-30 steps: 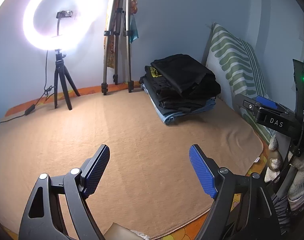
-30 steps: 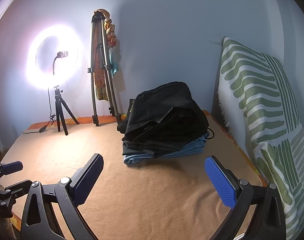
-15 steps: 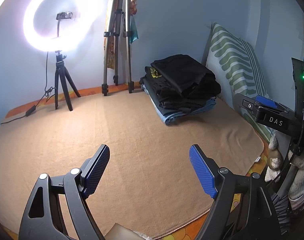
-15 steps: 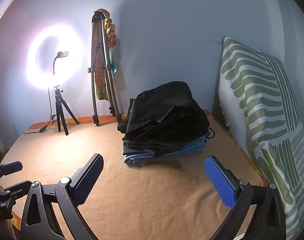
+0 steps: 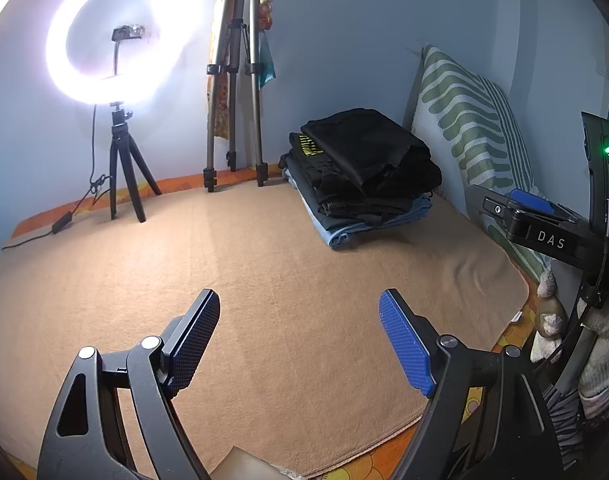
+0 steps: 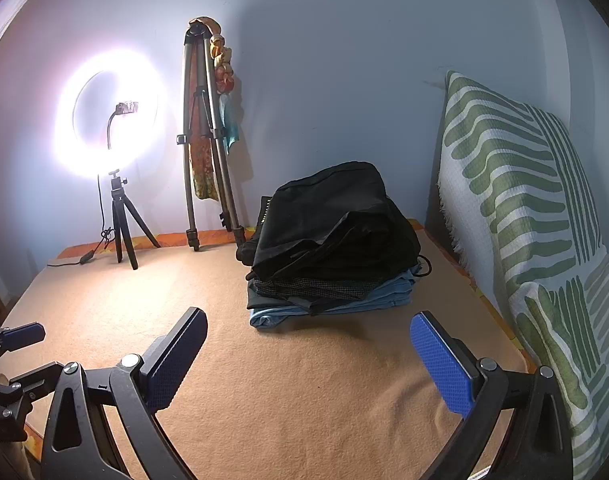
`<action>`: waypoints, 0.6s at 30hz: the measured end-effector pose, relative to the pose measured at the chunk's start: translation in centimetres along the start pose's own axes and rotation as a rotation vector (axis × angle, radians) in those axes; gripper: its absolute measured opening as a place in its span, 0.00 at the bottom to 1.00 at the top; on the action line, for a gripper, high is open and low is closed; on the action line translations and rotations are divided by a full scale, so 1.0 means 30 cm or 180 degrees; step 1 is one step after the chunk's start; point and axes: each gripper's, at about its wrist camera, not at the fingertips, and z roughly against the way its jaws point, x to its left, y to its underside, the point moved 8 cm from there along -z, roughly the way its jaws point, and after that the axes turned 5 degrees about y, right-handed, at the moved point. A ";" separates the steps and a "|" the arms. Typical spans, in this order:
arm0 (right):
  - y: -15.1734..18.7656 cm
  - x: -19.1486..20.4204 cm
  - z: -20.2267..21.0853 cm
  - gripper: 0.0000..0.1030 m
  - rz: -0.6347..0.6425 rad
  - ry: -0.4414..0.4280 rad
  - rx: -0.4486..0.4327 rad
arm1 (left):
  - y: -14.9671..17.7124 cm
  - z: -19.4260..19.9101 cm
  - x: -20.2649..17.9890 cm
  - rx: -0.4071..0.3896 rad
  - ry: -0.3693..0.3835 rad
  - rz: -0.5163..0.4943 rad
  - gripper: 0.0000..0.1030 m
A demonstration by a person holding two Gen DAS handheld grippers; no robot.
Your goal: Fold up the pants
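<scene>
Hovering over a tan blanket [image 5: 288, 280], left gripper [image 5: 300, 340] with jaws spread wide and nothing between the blue pads [image 5: 404, 350]. Same for the right gripper [image 6: 308, 360]: jaws wide apart, empty, bare blanket [image 6: 304, 400] beneath. Neither touching any cloth.

Stacked at the far right of the blanket, near the wall: a pile of folded pants [image 5: 364, 172], black pairs on top, a grey patterned pair under them, a light blue pair at the bottom. A yellow-printed patch visible on one black pair at the pile's left end in the left wrist view. From the right wrist view, the pile [image 6: 332, 248] well ahead of the jaws and between them, top black piece bulging and loosely folded.

Leaning against the wall just right of the pile, a white cushion with green stripes [image 6: 524, 208]. Standing at the back left, a lit ring light [image 5: 116, 36] on a small black tripod, cable trailing to the left. Beside it, a tall grey tripod [image 5: 234, 80] with legs closed, coloured cloth hanging from its top. Showing at the right edge of the left wrist view, part of the right gripper's body, marked DAS.
</scene>
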 end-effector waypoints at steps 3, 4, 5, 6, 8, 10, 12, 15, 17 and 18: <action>0.001 0.001 0.000 1.00 0.0001 -0.0002 0.0001 | -0.001 0.001 0.001 -0.0006 -0.0005 -0.0012 0.80; 0.002 0.001 0.002 1.00 -0.0001 -0.0001 0.0001 | -0.002 0.002 0.001 -0.0008 -0.0008 -0.0019 0.80; 0.002 0.001 0.001 1.00 0.0003 -0.0002 0.0002 | -0.001 0.003 -0.001 -0.0010 -0.0011 -0.0023 0.80; 0.002 0.001 0.001 1.00 0.0006 0.0001 0.0002 | -0.002 0.004 -0.001 -0.0013 -0.0016 -0.0024 0.80; 0.002 0.001 0.000 1.00 0.0004 -0.0003 0.0004 | -0.002 0.005 -0.002 -0.0018 -0.0012 -0.0020 0.80; 0.004 0.002 0.002 1.00 0.0002 -0.0002 0.0004 | -0.003 0.004 -0.001 -0.0022 -0.0019 -0.0016 0.80; 0.005 0.003 0.003 1.00 0.0002 0.0000 0.0002 | 0.000 0.005 -0.005 -0.0023 -0.0021 -0.0010 0.80; 0.006 0.004 0.001 1.00 -0.0002 -0.0007 0.0006 | -0.001 0.005 -0.002 -0.0025 -0.0021 -0.0014 0.80; 0.011 0.009 0.003 1.00 0.0000 -0.0011 0.0009 | 0.000 0.006 -0.003 -0.0024 -0.0011 -0.0007 0.80; 0.012 0.011 0.003 1.00 0.0003 -0.0014 0.0012 | 0.000 0.006 -0.002 -0.0029 -0.0017 -0.0007 0.80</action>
